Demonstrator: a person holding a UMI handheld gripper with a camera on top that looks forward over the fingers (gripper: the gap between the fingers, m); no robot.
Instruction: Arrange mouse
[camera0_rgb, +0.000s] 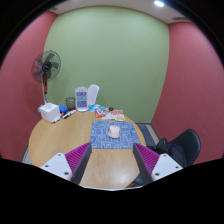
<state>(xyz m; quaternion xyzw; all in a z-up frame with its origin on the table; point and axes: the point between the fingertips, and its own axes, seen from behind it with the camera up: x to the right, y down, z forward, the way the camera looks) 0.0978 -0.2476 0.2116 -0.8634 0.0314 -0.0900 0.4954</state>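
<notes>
Gripper view takes in a round wooden table from above and some way back. At the upper left of the frame a standing fan rises behind the table's far edge, with a small white box-like object below it on the tabletop. Right of that, left of centre, stand a blue-and-white container and a pale bag or pouch, with small clutter beside them that is too small to identify.

At the centre lies a patterned blue mat, and the mouse, small and whitish, rests on it, well ahead of the fingers and roughly midway between their lines. The gripper has its fingers spread wide apart, holding nothing; the pink pads show at lower left and lower right of the frame. At lower right a black office chair sits just beside the table.

The step in hand appears to be the approach. To do it well, bring the gripper forward and down, keeping the mouse centred between the fingers, level with its sides, and close only once both pads flank its body.

No brand, label or writing can be read anywhere.
</notes>
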